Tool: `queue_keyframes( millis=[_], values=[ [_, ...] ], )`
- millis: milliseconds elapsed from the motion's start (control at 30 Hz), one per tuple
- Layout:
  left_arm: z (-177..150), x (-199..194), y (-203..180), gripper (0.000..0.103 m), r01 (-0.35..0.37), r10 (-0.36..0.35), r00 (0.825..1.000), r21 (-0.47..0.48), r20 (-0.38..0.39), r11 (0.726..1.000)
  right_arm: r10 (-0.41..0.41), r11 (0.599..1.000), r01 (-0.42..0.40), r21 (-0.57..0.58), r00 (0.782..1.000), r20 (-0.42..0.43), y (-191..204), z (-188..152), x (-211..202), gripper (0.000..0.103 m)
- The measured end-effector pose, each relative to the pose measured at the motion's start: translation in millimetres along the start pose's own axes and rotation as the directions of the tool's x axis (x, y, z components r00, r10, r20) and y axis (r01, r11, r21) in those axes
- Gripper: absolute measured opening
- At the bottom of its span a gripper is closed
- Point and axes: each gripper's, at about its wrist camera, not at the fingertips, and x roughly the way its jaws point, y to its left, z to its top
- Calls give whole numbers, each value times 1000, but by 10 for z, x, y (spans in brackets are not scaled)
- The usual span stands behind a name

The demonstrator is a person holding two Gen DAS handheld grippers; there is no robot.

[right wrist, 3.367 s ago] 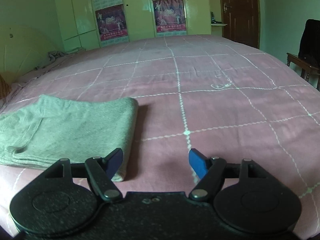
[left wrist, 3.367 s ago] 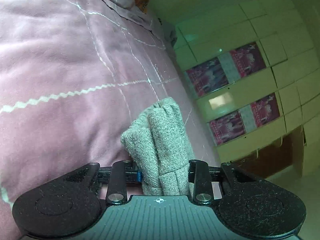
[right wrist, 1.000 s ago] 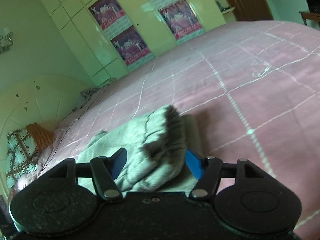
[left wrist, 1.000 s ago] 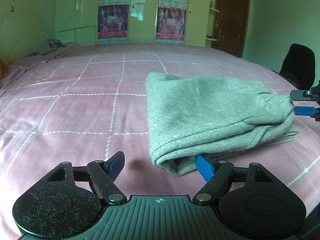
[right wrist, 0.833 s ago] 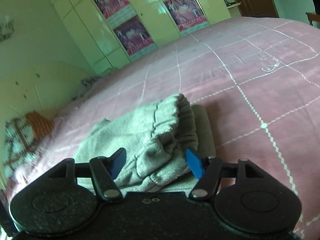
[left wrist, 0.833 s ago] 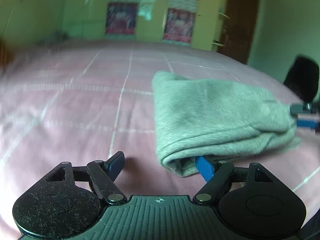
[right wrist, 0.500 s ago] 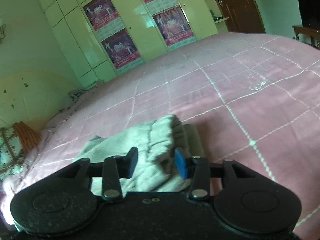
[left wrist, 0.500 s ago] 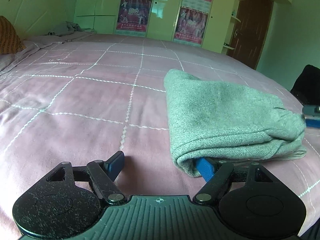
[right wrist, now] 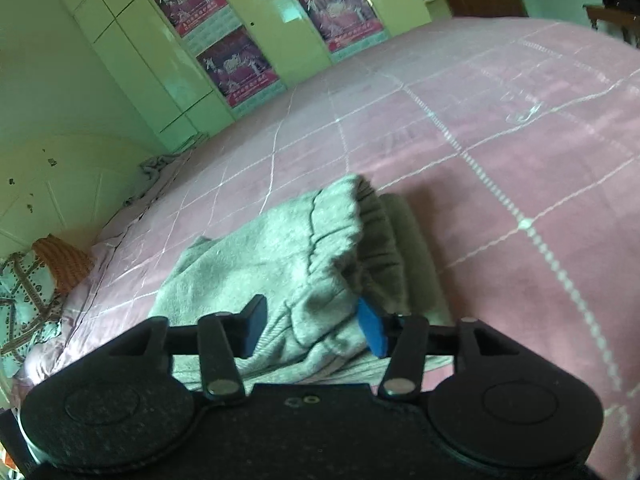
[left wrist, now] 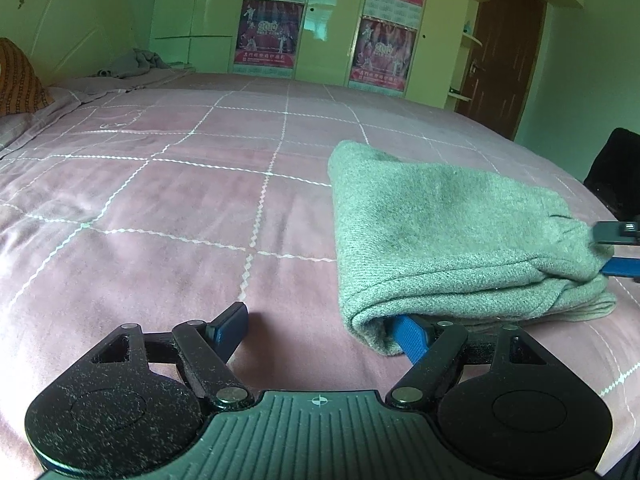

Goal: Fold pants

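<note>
Left wrist view: folded grey pants lie at 2 o'clock on a pink bedspread. Left gripper gapes wide, 1 finger under the fold. Right gripper jaws are opening around the waistband.

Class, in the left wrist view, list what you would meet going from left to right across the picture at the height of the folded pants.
Bare pink bedspread → folded grey pants → the right tongs at the picture's right edge, their jaws opening around the pants' end.
</note>
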Motion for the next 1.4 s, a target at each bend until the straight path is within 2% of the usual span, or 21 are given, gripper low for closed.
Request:
queue_keyframes(
  millis=[67, 100, 133, 167, 200, 267, 333, 400, 500, 567, 600, 633, 700, 733, 833, 967, 1067, 1133, 1167, 1267, 1400],
  values=[
    [-2, 31, -5, 78, -4, 4, 1000, 7, -9, 1000, 19, 999, -21, -35, 999, -43, 62, -8, 170, 64],
    [-6, 55, -9, 78, -12, 13, 1000, 13, -23, 1000, 15, 999, -18, -52, 998, -56, 94, -10, 243, 60],
    [-11, 74, -18, 78, -21, 22, 999, 22, -34, 1000, 8, 997, -13, -71, 998, -61, 130, -3, 325, 48],
    [-16, 79, -34, 78, -30, 31, 999, 32, -31, 999, 11, 997, -16, -72, 998, -65, 145, 24, 399, 24],
    [-21, 74, -54, 78, -39, 40, 999, 45, -26, 998, 21, 998, -25, -59, 997, -69, 152, 72, 439, 23],
    [-28, 63, -74, 78, -48, 49, 999, 56, -17, 997, 90, 992, -88, -93, 996, 14, 266, 210, 283, 22],
    [-23, 64, -57, 78, -40, 41, 999, 45, -11, 998, 169, 976, -150, -159, 979, 112, 429, 329, 0, 22],
    [-24, 64, -54, 78, -39, 40, 999, 40, -10, 998, 193, 970, -164, -177, 968, 163, 476, 387, -189, 22],
    [-28, 71, -50, 78, -41, 42, 999, 45, -13, 998, 93, 989, -81, -125, 991, 91, 232, 305, -6, 23],
    [-28, 64, -37, 78, -39, 39, 999, 40, -13, 998, 26, 999, -28, -36, 998, -65, -21, 184, 275, 29],
    [-30, 60, -42, 78, -39, 39, 999, 37, -12, 999, 28, 1000, -29, -7, 996, -90, -101, 115, 288, 32],
    [-30, 64, -42, 78, -39, 39, 999, 36, -13, 999, 48, 999, -48, 7, 998, -51, -134, 63, 193, 36],
    [-31, 79, -51, 78, -39, 40, 999, 40, -11, 998, 68, 998, -69, 10, 997, 35, -170, -21, -76, 71],
    [-35, 87, -54, 78, -40, 40, 999, 39, -9, 998, 60, 997, -63, 38, 996, 66, -215, -61, -190, 76],
    [-37, 93, -53, 78, -41, 41, 999, 36, -7, 999, 96, 987, -104, 126, 993, 66, -363, -158, -326, 76],
    [-35, 58, -49, 78, -37, 37, 999, 29, 3, 999, 81, 979, -79, 187, 997, -4, -411, -156, -159, 75],
    [-32, 26, -44, 78, -31, 30, 999, 25, 21, 999, 81, 983, -79, 166, 997, -8, -352, -138, -57, 75],
    [-42, 27, -61, 78, -26, 25, 1000, 36, 14, 999, 71, 985, -65, 158, 997, -34, -322, -103, 81, 65],
    [-50, 44, -78, 78, -31, 31, 1000, 49, 0, 998, 60, 988, -52, 144, 997, -49, -303, -91, 145, 43],
    [-57, 27, -113, 78, -57, 56, 998, 71, 15, 996, 62, 997, -59, 53, 997, -56, -84, 47, 169, 38],
    [-24, -96, -36, 78, -65, 63, 994, 15, 93, 998, 195, 980, -192, -55, 979, 61, 312, 357, -216, 38]
  ],
)
